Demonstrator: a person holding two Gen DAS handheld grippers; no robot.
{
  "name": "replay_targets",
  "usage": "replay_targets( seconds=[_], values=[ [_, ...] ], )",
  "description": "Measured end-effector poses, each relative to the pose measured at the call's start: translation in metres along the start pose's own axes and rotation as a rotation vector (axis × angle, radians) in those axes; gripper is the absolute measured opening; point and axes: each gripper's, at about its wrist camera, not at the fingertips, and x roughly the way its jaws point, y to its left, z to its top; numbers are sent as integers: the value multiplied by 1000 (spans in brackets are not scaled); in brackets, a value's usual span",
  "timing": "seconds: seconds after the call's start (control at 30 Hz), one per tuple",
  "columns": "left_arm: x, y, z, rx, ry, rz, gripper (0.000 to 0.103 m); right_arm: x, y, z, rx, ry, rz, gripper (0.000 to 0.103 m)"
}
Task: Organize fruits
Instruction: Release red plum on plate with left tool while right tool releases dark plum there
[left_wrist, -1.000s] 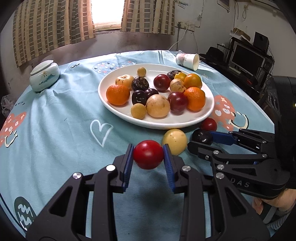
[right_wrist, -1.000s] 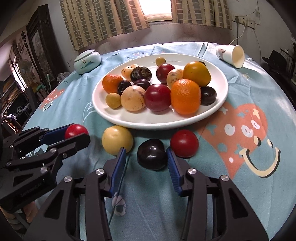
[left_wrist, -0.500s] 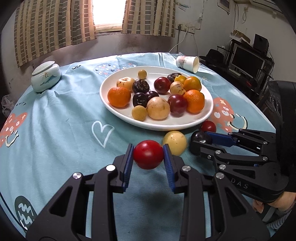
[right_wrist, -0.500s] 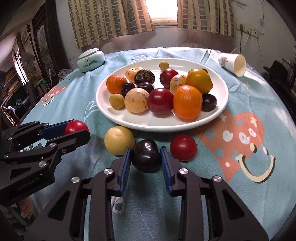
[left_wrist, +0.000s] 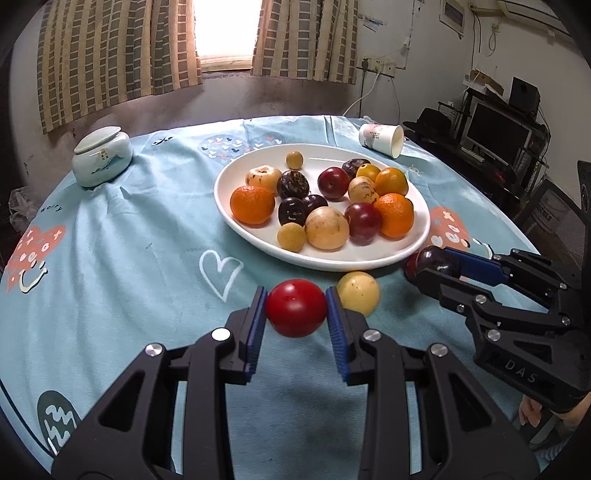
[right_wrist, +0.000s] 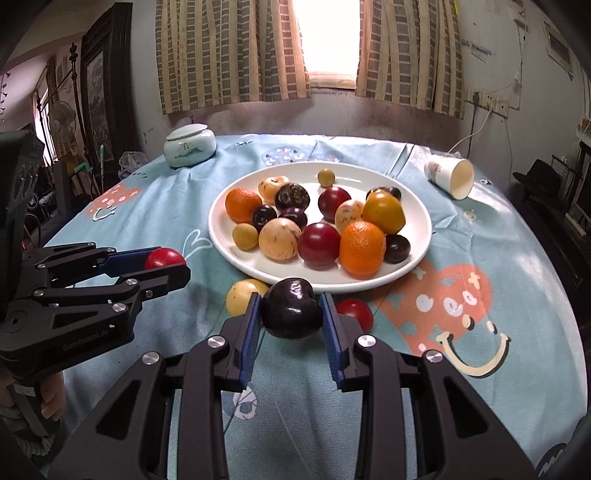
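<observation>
Fruit count first: the plate (right_wrist: 417, 243) holds fourteen pieces as far as I can see. That's three oranges (right_wrist: 362, 248), one of them more yellow-orange, two red plums (right_wrist: 318, 243), five dark plums (right_wrist: 396, 248) (the back one is mostly hidden behind the yellow-orange one), two big tan fruits (right_wrist: 279, 239) plus a speckled one, and two small yellow ones (right_wrist: 245, 236).

Off the plate there are four more. Left gripper (left_wrist: 296, 313) is clamped on a red fruit (left_wrist: 296, 313), held near the plate's front edge. Right gripper (right_wrist: 291, 309) is squeezing a dark plum (right_wrist: 291, 309) just in front of the rim. On the cloth (right_wrist: 480, 229) sit one yellow fruit (right_wrist: 243, 295) and one small red fruit (right_wrist: 355, 313), both partly covered by the right gripper's fingers (right_wrist: 248, 334) in the right wrist view.

Also one lidded jar (right_wrist: 189, 147) at the back left and one paper cup (right_wrist: 448, 176) tipped on its side.
</observation>
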Motion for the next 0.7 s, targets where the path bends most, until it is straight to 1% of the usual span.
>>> replay_targets(
  seconds=[0.2, 0.7],
  values=[
    [0, 2, 1, 3, 2, 5, 33, -9, 2, 2, -16, -35, -21, 32],
    [-2, -2, 1, 15, -11, 17, 33, -25, 2, 6, -28, -91, -53, 32]
  ],
)
